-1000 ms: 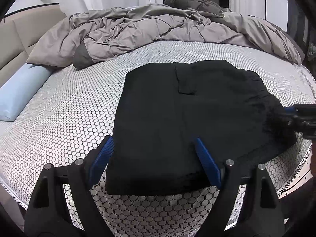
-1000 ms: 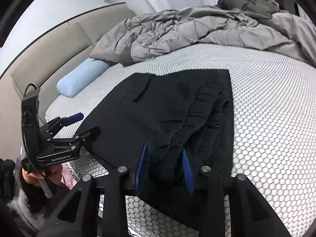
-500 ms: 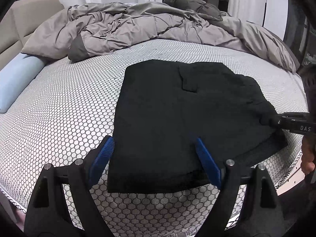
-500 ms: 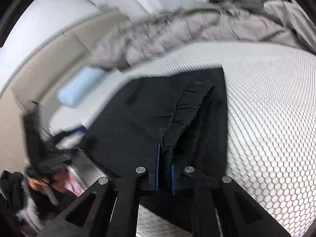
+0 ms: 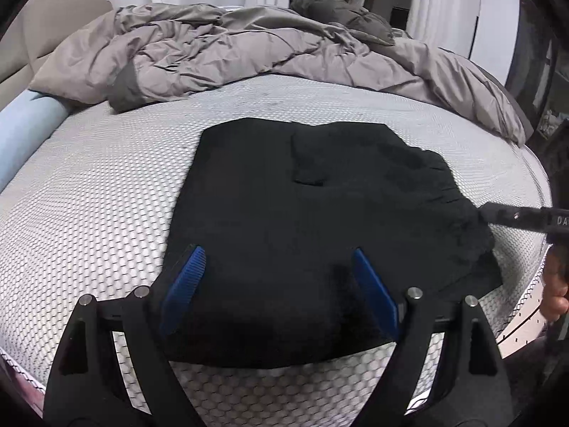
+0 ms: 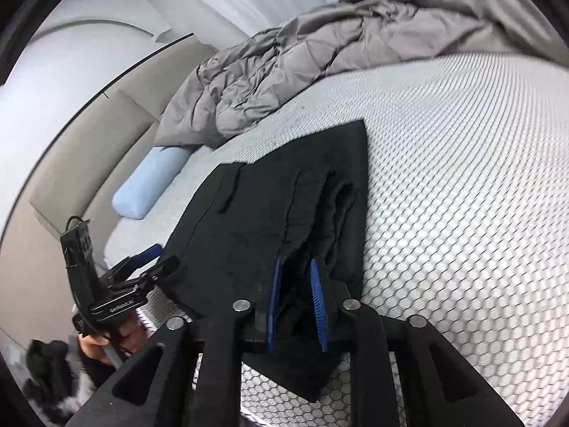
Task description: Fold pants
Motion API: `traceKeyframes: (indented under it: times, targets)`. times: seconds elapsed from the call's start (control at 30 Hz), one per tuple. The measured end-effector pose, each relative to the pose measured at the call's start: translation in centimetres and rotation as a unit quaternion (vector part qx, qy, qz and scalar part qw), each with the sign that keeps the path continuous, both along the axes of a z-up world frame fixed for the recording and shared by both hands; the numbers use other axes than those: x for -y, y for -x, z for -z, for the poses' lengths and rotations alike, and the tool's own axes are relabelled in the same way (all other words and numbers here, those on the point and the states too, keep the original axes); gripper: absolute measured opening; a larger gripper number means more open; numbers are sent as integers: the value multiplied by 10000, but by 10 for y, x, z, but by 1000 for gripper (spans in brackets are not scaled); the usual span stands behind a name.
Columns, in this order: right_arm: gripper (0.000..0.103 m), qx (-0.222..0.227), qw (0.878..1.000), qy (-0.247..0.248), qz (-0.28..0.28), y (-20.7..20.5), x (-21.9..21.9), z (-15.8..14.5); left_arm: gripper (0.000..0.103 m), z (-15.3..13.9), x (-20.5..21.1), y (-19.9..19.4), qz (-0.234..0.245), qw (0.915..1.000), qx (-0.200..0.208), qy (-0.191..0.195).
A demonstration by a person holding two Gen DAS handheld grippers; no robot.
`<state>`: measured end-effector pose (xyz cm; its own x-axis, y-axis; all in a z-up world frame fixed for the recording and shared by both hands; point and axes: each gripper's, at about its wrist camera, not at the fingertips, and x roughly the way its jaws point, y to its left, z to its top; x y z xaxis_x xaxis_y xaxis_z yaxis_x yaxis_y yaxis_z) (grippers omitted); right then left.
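Black pants [image 5: 313,220] lie folded in a flat rectangle on the honeycomb-patterned mattress [image 5: 89,206]. My left gripper [image 5: 277,284] is open, its blue pads [image 5: 183,284] spread wide over the near edge of the pants, holding nothing. My right gripper [image 6: 297,302] has its pads [image 6: 274,302] a small gap apart around a bunched fold at the pants' edge [image 6: 320,220]. From the left wrist view the right gripper [image 5: 498,213] reaches the pants' right edge. The left gripper [image 6: 142,267] shows at the pants' left corner.
A rumpled grey duvet [image 5: 231,53] fills the back of the bed. A light blue bolster pillow [image 6: 149,185] lies by the beige headboard [image 6: 71,163]. The mattress edge [image 5: 526,306] runs close on the right.
My right gripper closed on the pants' edge half a second ago and now has a slightly wider gap. It tilted and lifted a little. The left gripper stayed open, drifting slightly.
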<state>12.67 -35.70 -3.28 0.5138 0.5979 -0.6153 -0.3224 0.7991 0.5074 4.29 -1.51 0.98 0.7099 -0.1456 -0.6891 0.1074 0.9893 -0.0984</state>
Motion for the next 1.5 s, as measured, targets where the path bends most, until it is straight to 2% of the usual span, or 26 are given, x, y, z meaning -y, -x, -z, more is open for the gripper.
traceKeyframes:
  times: [0.1, 0.2, 0.27, 0.3, 0.57, 0.67, 0.8, 1.03, 1.17, 1.33, 1.4, 1.43, 1.5]
  targets:
    - [24, -187, 9994, -244, -153, -4, -4, 7, 83, -2, 12, -3, 120, 9999, 10, 95]
    - [25, -291, 9986, -368, -242, -7, -6, 8, 83, 1, 30, -9, 361, 9986, -120, 364]
    - [35, -450, 9968, -592, -277, -11, -3, 12, 83, 5, 42, -14, 643, 9960, -290, 551]
    - [36, -511, 9967, -586, -241, -12, -2, 14, 83, 6, 48, -14, 716, 9953, -302, 575]
    - [39, -710, 9958, -525, -252, -15, -1, 21, 86, 14, 105, -17, 1016, 9947, -158, 12]
    - [46, -643, 9957, -637, -210, -14, 7, 16, 86, 17, 120, -16, 1072, 9939, -94, -235]
    - [46, -730, 9940, -727, -377, -14, 7, 21, 86, 23, 133, -15, 1107, 9924, -48, -527]
    - [47, -875, 9943, -441, -422, -18, -7, 29, 87, 24, 125, -15, 1148, 9924, -80, -431]
    - [48, -995, 9926, -572, -390, -24, -6, 35, 87, 24, 127, -15, 1123, 9927, -89, -420]
    - [47, -692, 9914, -1007, -464, -26, -3, 29, 87, 24, 124, -13, 1102, 9932, -122, -368]
    - [47, -669, 9926, -833, -574, -27, -13, 28, 87, 24, 124, -14, 1127, 9928, -133, -375]
    - [46, -749, 9935, -639, -574, -29, -20, 33, 87, 24, 123, -14, 1157, 9924, -137, -390]
    - [33, -817, 9934, -598, -538, -33, -25, 39, 87, 21, 119, -12, 1230, 9914, -142, -414]
